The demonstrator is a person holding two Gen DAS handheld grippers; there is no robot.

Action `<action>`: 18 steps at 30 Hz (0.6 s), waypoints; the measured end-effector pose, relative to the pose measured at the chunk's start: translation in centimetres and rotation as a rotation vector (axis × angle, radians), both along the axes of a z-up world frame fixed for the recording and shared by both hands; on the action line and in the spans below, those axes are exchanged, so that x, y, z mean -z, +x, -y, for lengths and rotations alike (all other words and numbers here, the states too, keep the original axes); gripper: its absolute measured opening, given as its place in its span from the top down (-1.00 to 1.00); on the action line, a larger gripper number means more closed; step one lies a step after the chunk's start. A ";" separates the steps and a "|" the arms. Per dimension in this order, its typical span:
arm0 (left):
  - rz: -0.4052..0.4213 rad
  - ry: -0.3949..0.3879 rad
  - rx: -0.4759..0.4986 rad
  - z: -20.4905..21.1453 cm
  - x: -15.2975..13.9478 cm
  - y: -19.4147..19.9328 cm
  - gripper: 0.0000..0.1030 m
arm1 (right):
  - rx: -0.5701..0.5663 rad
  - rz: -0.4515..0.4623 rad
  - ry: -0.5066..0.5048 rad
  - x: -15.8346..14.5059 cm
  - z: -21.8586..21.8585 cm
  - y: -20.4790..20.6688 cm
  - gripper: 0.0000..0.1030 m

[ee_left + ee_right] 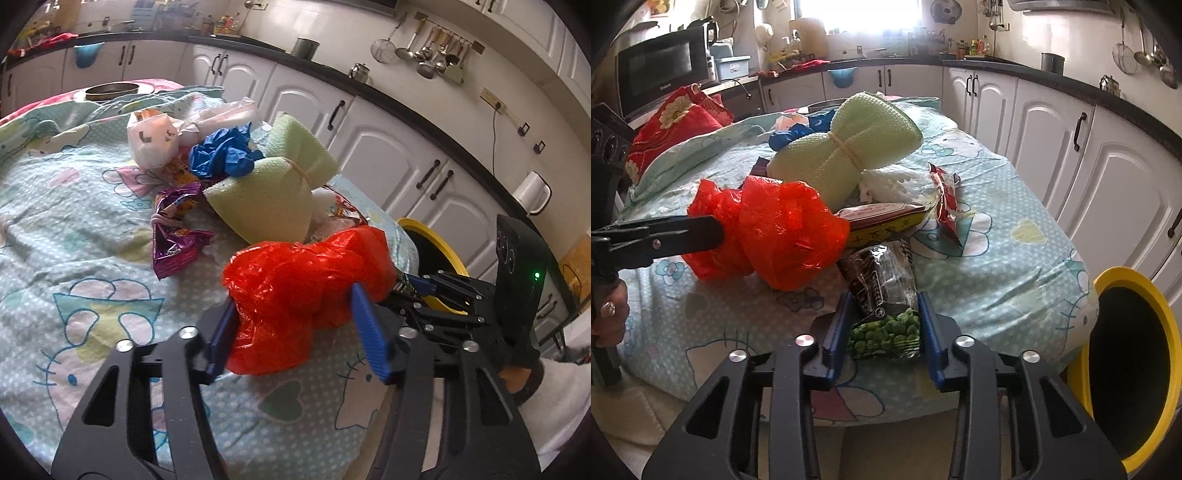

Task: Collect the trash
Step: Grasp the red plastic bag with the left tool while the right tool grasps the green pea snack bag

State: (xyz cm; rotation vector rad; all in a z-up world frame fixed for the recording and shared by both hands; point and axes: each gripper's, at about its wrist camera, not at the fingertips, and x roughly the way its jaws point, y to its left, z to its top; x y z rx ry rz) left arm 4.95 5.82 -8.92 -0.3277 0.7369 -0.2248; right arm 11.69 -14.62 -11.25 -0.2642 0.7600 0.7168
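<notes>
1. Two grippers work over a table covered in a pale cartoon-print cloth.
2. left gripper is clamped on a crumpled red plastic bag near the table's front edge.
3. right gripper is pinched on a green-pea snack packet just beside the bag.
4. More wrappers and a green foam roll lie behind.
5. Yellow-rimmed bin stands beside the table; white kitchen cabinets run along the wall.

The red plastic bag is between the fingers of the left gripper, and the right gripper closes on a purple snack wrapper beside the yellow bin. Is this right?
Not quite. The right gripper closes on a dark snack packet printed with green peas, not a purple one; the right wrist view shows it. The rest holds: the red plastic bag sits in the left gripper, and the yellow bin is beside.
</notes>
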 end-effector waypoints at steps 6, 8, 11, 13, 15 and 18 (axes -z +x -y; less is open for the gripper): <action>0.033 0.042 0.011 0.1 -1.1 -0.6 0.57 | -0.002 -0.015 0.024 -0.5 0.5 -0.4 0.70; 0.047 0.050 0.012 0.2 -1.6 -0.7 0.63 | 0.001 -0.011 0.036 -0.8 0.8 -0.6 0.71; 0.077 0.062 0.016 0.4 -2.8 -1.1 0.66 | 0.000 -0.008 0.047 -1.3 1.1 -0.8 0.71; 0.099 0.067 0.016 0.6 -3.6 -1.4 0.66 | 0.002 -0.001 0.058 -1.8 1.5 -1.0 0.71; 0.116 0.065 0.020 0.9 -4.3 -1.4 0.66 | 0.007 0.007 0.068 -2.3 2.0 -1.0 0.71; 0.141 0.086 0.030 1.8 -5.1 -1.2 0.66 | 0.028 0.016 0.089 -3.2 2.8 -0.9 0.71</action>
